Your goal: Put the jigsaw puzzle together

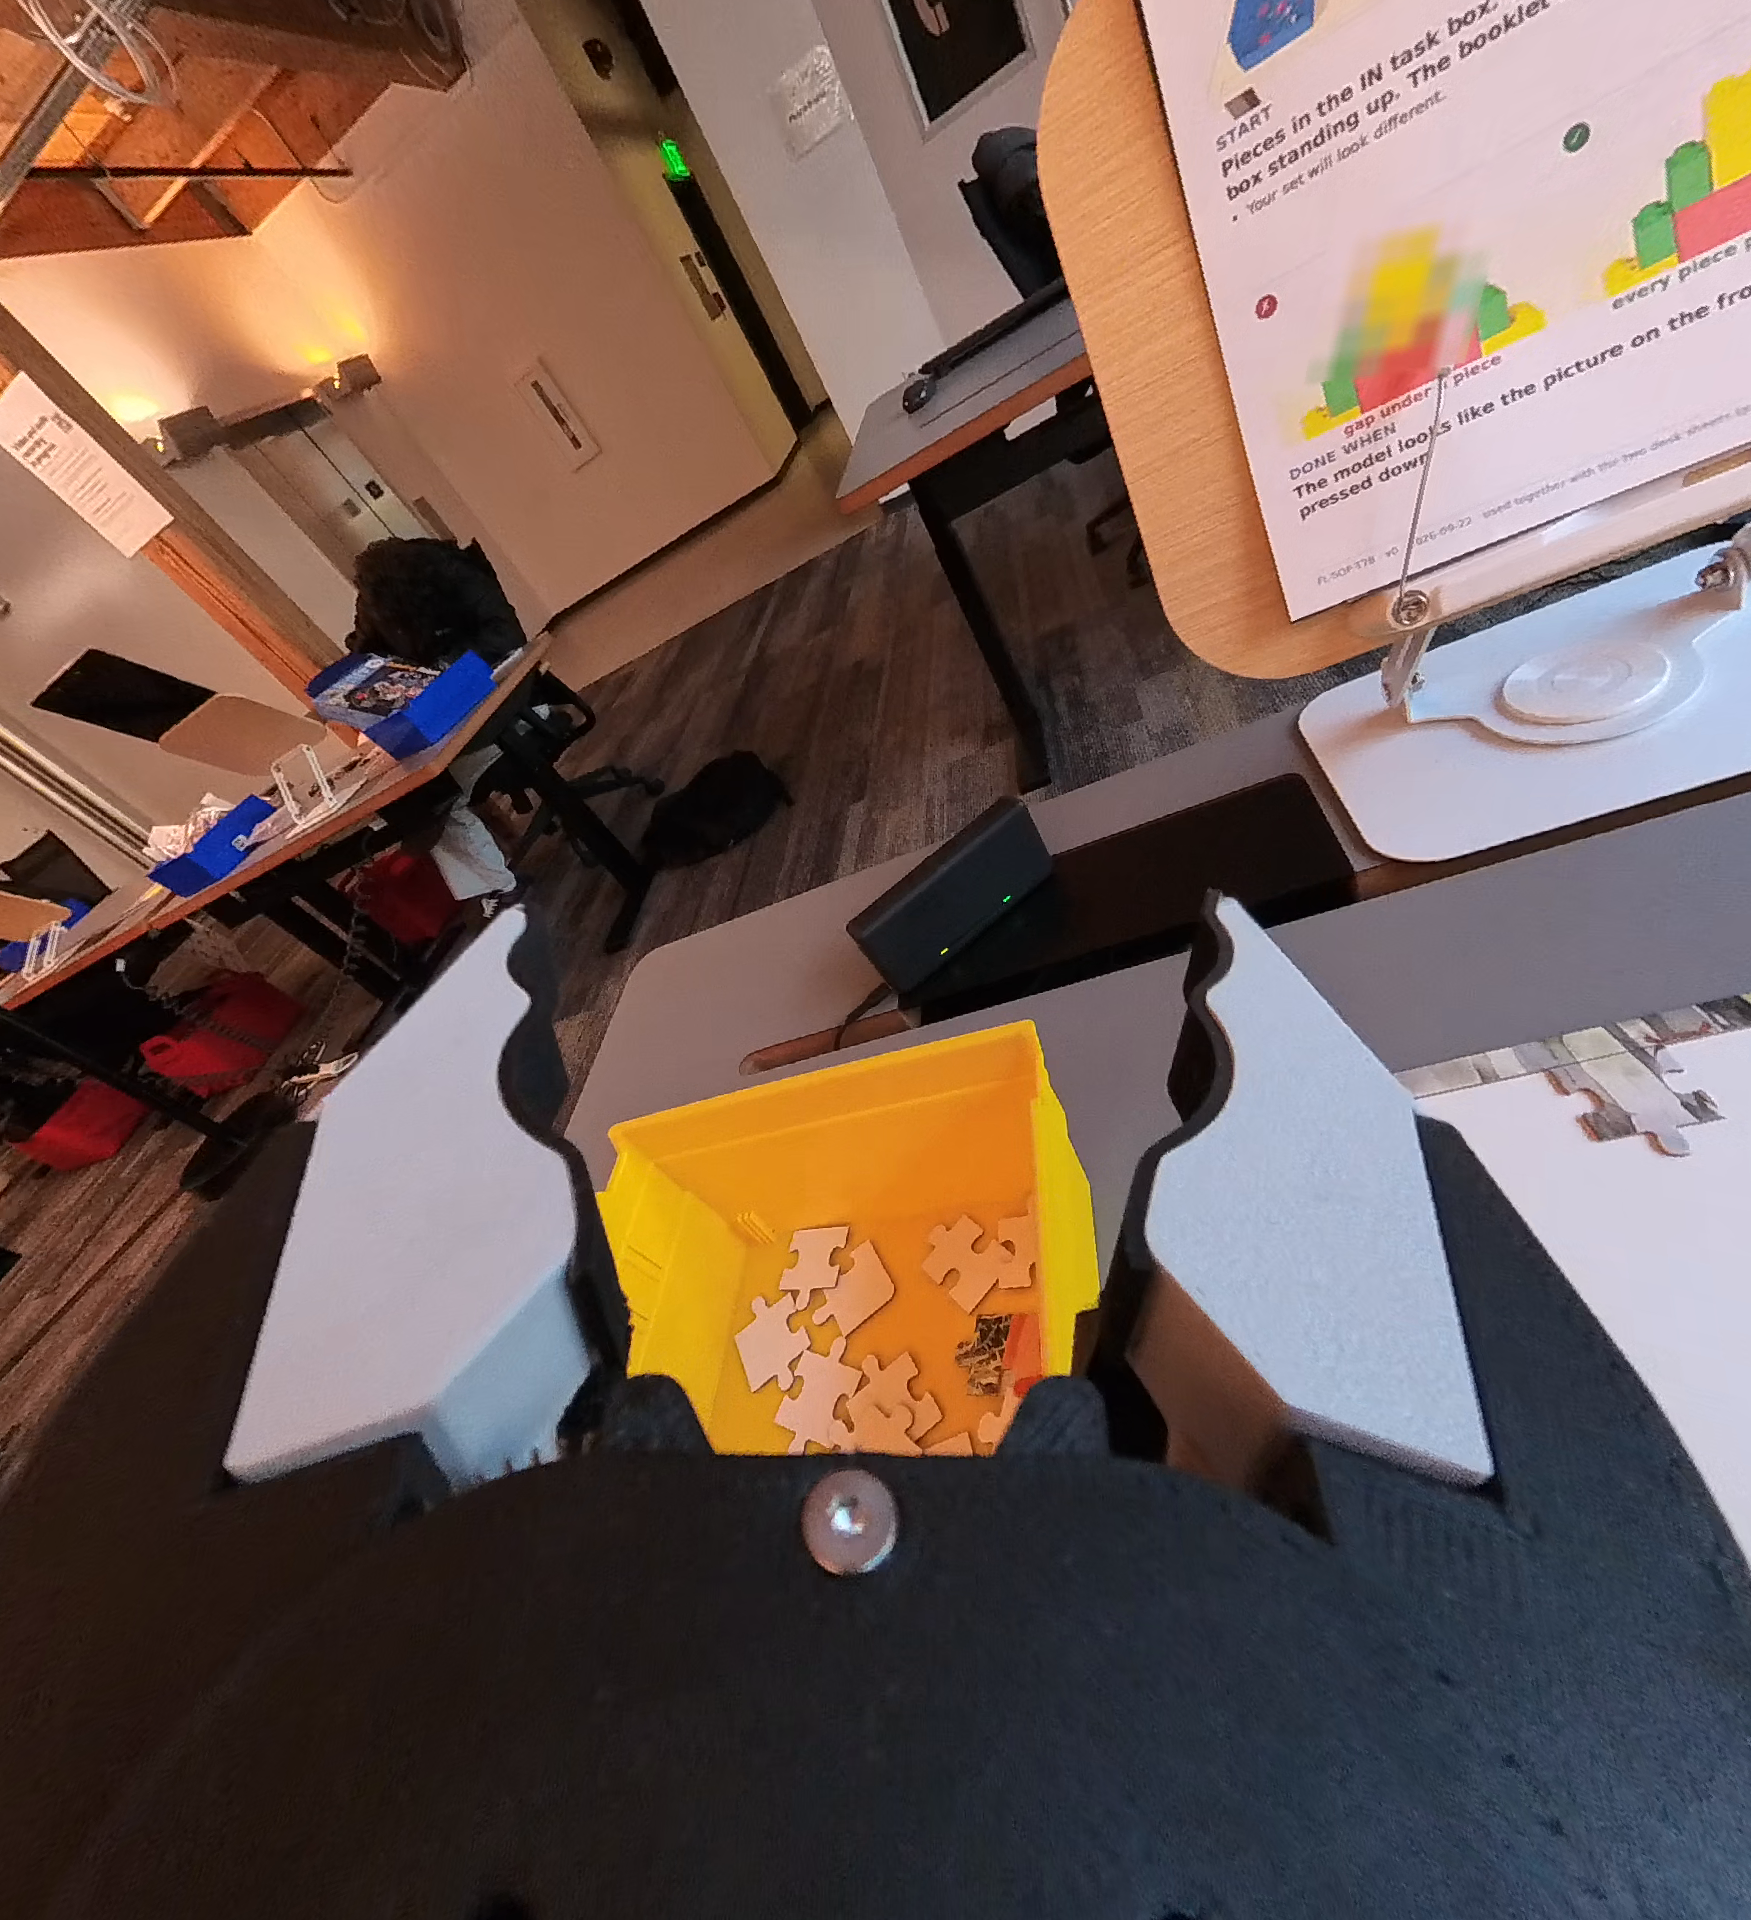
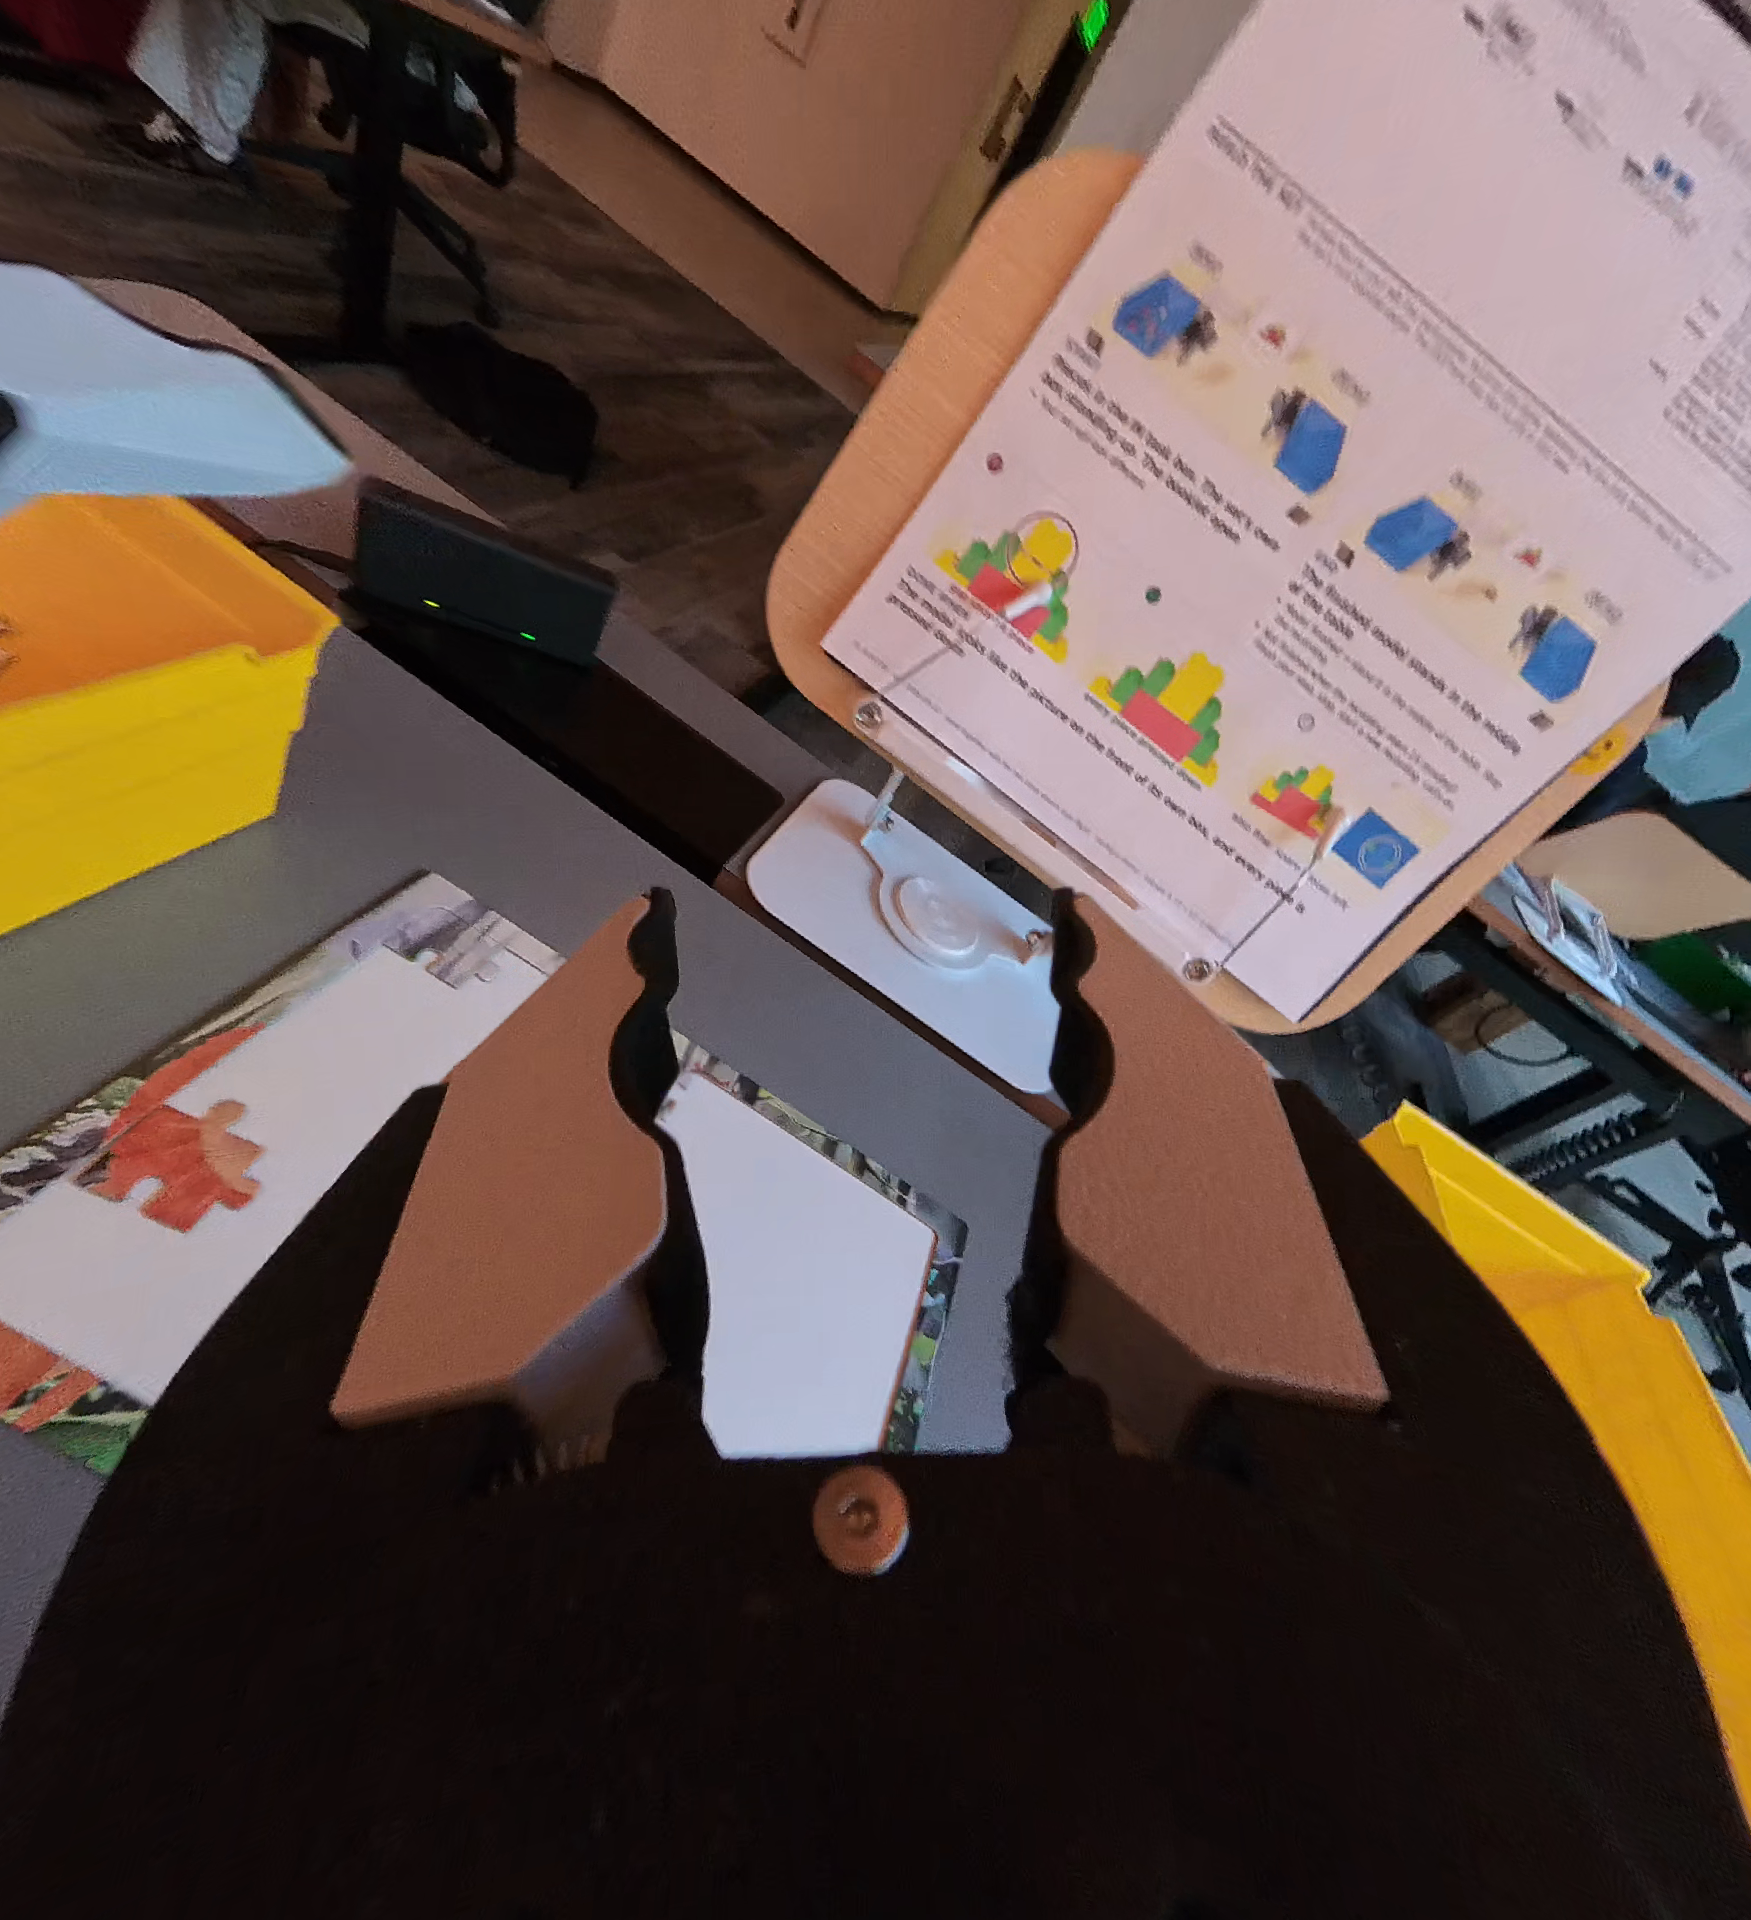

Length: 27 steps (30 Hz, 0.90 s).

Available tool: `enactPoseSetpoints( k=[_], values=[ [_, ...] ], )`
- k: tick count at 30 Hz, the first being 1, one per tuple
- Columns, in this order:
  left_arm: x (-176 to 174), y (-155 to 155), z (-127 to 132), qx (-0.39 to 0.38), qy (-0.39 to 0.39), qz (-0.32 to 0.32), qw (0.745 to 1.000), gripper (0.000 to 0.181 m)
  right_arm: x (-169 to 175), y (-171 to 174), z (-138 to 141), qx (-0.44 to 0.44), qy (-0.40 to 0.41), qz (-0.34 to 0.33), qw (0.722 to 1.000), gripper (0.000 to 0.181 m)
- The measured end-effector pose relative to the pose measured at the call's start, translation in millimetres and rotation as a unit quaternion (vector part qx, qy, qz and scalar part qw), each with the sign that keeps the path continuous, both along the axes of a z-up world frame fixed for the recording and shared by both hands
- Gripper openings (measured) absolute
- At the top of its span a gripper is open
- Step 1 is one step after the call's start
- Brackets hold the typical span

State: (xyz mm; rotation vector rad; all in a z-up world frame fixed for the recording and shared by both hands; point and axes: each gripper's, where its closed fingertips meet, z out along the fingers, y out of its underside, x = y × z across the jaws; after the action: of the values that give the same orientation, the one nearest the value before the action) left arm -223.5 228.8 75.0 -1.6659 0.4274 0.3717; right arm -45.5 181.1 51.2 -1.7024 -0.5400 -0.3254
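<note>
Loose puzzle pieces point(image 1: 840, 1340) sit in a heap on the floor of the yellow bin point(image 1: 850, 1143), most blank side up, one showing print near the bin's right wall. They lie straight below and between the spread fingers of the left gripper point(image 1: 855, 1049), which hangs over the bin mouth, jaws wide apart, nothing held, not touching the pieces. The puzzle board point(image 2: 331, 1122) lies flat on the grey table point(image 2: 435, 790) just right of that bin: printed border round a white blank middle, a few edge pieces already seated along its rim, and one orange piece point(image 2: 180, 1158) on the white area near the left side. The right gripper point(image 2: 860, 997) hovers over the board's far right corner, brown fingers apart and empty, white board surface visible in the gap between them; contact with the board cannot be told. In the right wrist view the left gripper's white finger shows over the bin at upper left. Behind the bin sits a small black box point(image 2: 481, 577) with green lights. Further back, a wooden stand point(image 2: 881, 582) on a white base holds an instruction sheet point(image 2: 1370, 520). A second yellow bin point(image 2: 1629, 1455) stands at the right edge.
</note>
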Motion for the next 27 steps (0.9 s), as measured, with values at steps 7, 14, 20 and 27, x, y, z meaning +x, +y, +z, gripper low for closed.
enactPoseSetpoints(
  k=[7, 14, 20, 27],
  values=[
    [3.1, -1.0, 0.0, -0.002, 0.003, -0.004, 1.0, 0.118, 25.0, 6.9, 2.2, 0.003, 0.009, -0.028, 1.0, 0.073],
    [3.1, -2.7, 0.9, -0.005, 0.006, -0.004, 1.0, 0.118, 23.3, 7.7, -5.3, -0.008, 0.0, -0.03, 1.0, 0.074],
    [-0.2, -3.5, 3.8, -0.005, 0.001, -0.002, 1.0, 0.118, 27.2, 9.8, -13.5, -0.033, 0.033, -0.033, 0.998, 0.075],
    [-5.1, -10.6, 17.2, -0.004, -0.034, -0.023, 0.999, 0.118, 66.5, 12.9, 7.0, 0.019, 0.043, -0.089, 0.995, 0.08]
  ],
)
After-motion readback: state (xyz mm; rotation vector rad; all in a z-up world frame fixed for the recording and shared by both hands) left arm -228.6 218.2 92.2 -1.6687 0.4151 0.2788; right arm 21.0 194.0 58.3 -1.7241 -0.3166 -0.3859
